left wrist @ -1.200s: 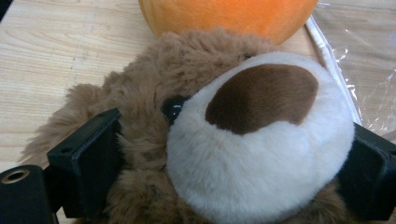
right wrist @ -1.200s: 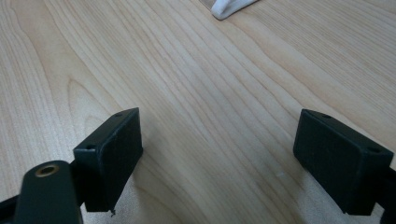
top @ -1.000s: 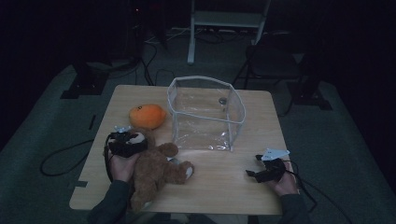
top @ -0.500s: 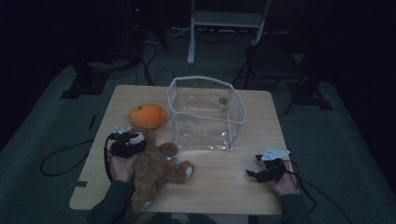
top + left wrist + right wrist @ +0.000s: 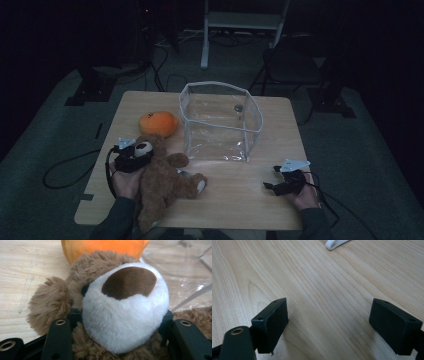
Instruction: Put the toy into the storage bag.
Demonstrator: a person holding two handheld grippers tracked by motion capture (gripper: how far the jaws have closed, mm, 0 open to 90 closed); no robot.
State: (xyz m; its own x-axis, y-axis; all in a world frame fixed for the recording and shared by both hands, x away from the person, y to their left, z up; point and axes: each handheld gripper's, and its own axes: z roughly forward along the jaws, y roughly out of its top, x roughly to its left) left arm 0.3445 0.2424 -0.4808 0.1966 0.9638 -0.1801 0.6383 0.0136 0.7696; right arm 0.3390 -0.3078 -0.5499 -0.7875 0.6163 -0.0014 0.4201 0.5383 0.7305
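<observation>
A brown teddy bear lies on its back at the front left of the wooden table. My left gripper is at its head. In the left gripper view the bear's white muzzle sits between the two jaws, which stand wide apart on either side of it, so this gripper is open. My right gripper rests low over the front right of the table. It is open, with bare wood between its jaws.
An orange plush lies just behind the bear's head, also the orange plush close ahead. A clear soft-walled bin stands open at the table's middle back. Chair and stand legs and cables lie on the dark floor beyond.
</observation>
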